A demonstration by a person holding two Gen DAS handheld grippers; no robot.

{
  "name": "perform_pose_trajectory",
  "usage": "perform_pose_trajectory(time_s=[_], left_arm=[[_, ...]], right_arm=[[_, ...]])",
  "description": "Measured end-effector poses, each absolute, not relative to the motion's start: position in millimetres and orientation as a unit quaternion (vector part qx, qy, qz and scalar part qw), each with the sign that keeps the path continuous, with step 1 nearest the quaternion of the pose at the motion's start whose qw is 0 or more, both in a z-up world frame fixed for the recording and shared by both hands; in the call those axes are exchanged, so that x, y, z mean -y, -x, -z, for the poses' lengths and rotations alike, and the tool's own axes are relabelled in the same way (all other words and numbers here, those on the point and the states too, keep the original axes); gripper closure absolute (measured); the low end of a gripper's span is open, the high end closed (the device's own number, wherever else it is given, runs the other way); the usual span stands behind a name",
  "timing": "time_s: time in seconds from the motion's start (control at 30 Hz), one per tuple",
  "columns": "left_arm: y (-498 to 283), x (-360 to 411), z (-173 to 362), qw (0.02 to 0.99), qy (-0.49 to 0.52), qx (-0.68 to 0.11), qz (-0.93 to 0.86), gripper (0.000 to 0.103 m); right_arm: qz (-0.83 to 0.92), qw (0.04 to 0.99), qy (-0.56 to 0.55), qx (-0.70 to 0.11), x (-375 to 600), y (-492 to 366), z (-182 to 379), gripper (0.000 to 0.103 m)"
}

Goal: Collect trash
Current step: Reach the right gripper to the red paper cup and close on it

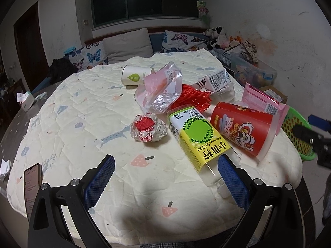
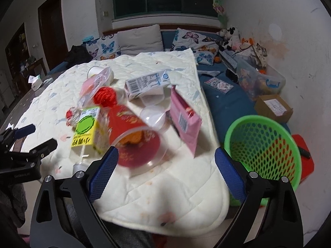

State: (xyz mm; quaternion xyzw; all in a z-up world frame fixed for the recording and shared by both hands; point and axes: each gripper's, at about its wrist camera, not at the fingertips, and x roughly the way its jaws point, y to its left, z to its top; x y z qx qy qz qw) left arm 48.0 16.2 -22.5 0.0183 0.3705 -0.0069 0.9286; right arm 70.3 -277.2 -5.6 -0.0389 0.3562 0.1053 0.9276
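Bedroom-ish space with butterfly pillows point(image 1: 94, 55) and a dark window point(image 1: 144, 4) behind, and a round worktop point(image 1: 68, 111) under a cream quilted cover. Honestly the cleanup looks barely started: the green plastic mesh basket point(image 2: 262, 150) off the worktop's edge shows no trash inside that I can spot. Left of the basket lie the red snack cup point(image 2: 134, 140), yellow-green juice bottle point(image 1: 198, 136), pink packet point(image 2: 186, 122), crumpled foil ball point(image 1: 148, 129) and white milk carton point(image 2: 144, 84). Left tongs point(image 1: 165, 177) wide and empty by the bottle; right tongs point(image 2: 165, 169) wide, empty, near the cup.
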Motion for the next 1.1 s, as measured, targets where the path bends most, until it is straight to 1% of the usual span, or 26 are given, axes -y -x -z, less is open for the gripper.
perform_pose_trajectory(time_s=[0.2,0.37,0.57,0.8,0.93,1.1], left_arm=[[-58.4,-19.4,26.2,0.925,-0.016,-0.379,0.001,0.006],[-63.1,-23.1,27.9,0.924,-0.015,-0.382,-0.005,0.006],[-67.9,-30.2,28.9,0.922,-0.011,-0.387,-0.012,0.006],[-75.6,-38.4,32.9,0.918,-0.004,-0.396,-0.016,0.006],[-78.5,-42.8,35.3,0.917,-0.001,-0.399,-0.017,0.006],[-82.4,-48.5,38.1,0.914,0.008,-0.405,-0.016,0.006]], right_arm=[[-0.149,0.918,0.047,-0.364,267.1,-81.7,-0.9,0.015],[-0.202,0.894,0.058,-0.396,249.2,-107.6,-0.9,0.019],[-0.244,0.858,0.103,-0.440,223.7,-141.6,5.4,0.024],[-0.289,0.804,0.156,-0.495,191.4,-166.4,23.5,0.026],[-0.296,0.777,0.190,-0.523,175.5,-176.8,38.1,0.029],[-0.291,0.758,0.225,-0.539,163.6,-181.2,55.1,0.032]])
